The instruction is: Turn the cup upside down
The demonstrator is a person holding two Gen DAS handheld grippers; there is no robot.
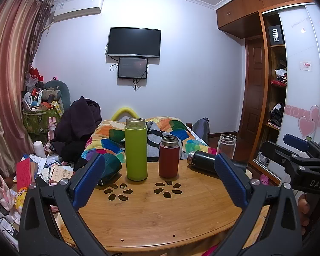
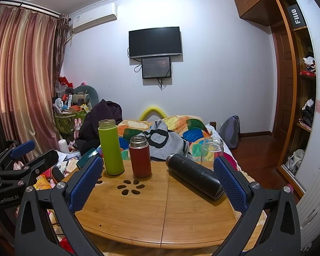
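Both sets of tongs hang over the near edge of the round bamboo counter (image 2: 160,209), and neither has anything in it. The left tongs (image 1: 160,181) stand spread wide, blue pads far apart with bare wood between them; the right tongs (image 2: 157,183) are just as wide and just as empty.

Ahead of the left tongs, slightly left of centre, the tall lime-green metal cup (image 1: 136,149) stands upright with its mouth up. Just to its right stands the shorter dark-red metal cup (image 1: 169,156) with a steel neck, also upright and open at the top. Ahead of the right tongs and toward their right pad, the black cylindrical metal cup (image 2: 194,176) lies on its side, its base close beside that pad. Beyond it, near the counter's far edge, the clear glass jar (image 2: 211,152) stands mouth up.

Which cup is meant cannot be told. No cup rests on its mouth, so the flip looks not yet begun: approach, grasp, lift, inversion and set-down all seem left. The black cup lies nearest the right tongs.
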